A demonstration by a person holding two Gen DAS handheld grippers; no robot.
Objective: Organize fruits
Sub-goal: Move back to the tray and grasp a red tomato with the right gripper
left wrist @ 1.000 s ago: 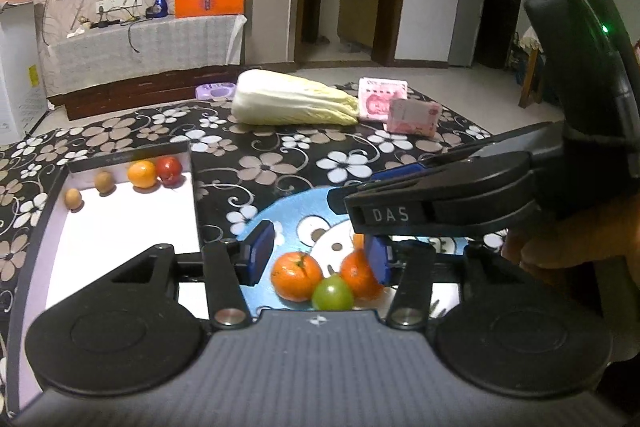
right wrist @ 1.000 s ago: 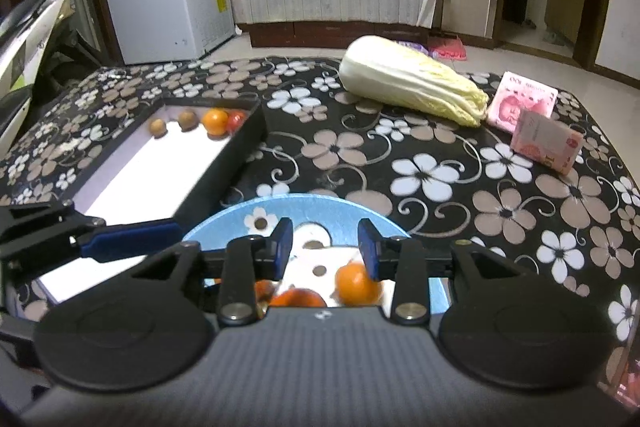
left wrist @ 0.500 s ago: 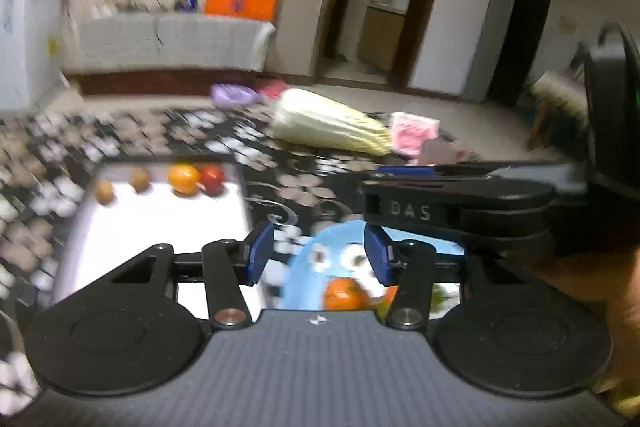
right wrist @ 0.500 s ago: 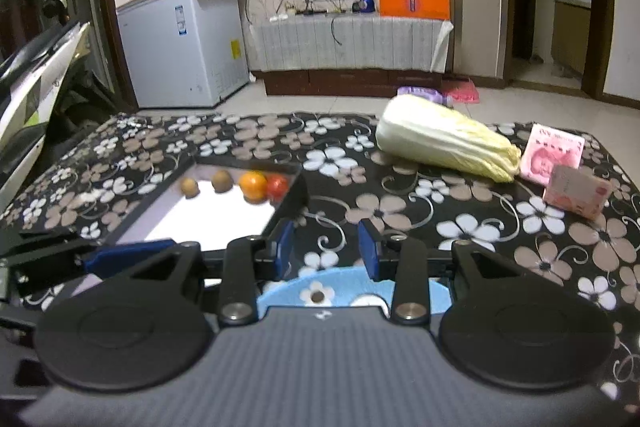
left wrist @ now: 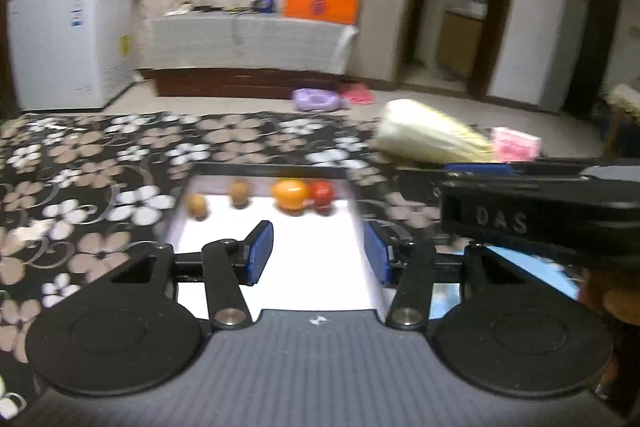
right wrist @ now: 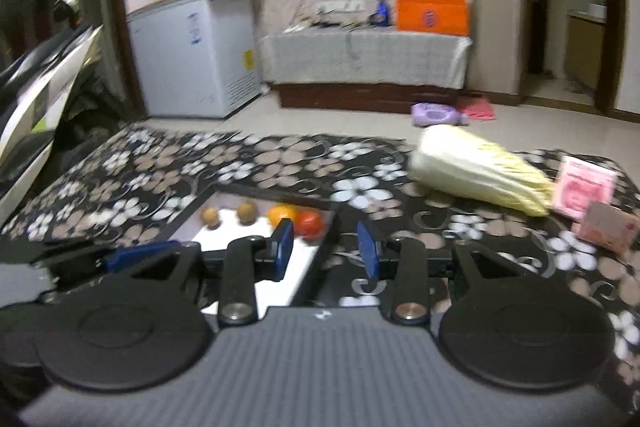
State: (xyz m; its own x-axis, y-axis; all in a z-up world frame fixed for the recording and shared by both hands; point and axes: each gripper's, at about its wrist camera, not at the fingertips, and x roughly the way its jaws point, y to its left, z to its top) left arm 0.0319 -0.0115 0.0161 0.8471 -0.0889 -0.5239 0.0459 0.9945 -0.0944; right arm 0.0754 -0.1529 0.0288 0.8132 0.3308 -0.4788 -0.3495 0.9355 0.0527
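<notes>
A black tray with a white floor (left wrist: 312, 247) lies on the flowered table. At its far end stand two small brown fruits (left wrist: 197, 205), an orange fruit (left wrist: 291, 193) and a red tomato (left wrist: 322, 191). The same row shows in the right wrist view (right wrist: 280, 214). My left gripper (left wrist: 318, 253) is open and empty over the tray's near part. My right gripper (right wrist: 326, 247) is open and empty above the tray's right wall. A sliver of the blue plate (left wrist: 532, 273) shows at the right, its fruits hidden.
A napa cabbage (right wrist: 476, 173) lies at the table's far right, with pink packets (right wrist: 584, 187) beside it. The right gripper's body (left wrist: 540, 207) crosses the left wrist view. A freezer (right wrist: 192, 51) and a covered cabinet (right wrist: 364, 59) stand behind the table.
Both grippers rose and swung left, from over the blue plate with its fruits to the tray. The plate dropped out of the right wrist view. Both stayed open and empty.
</notes>
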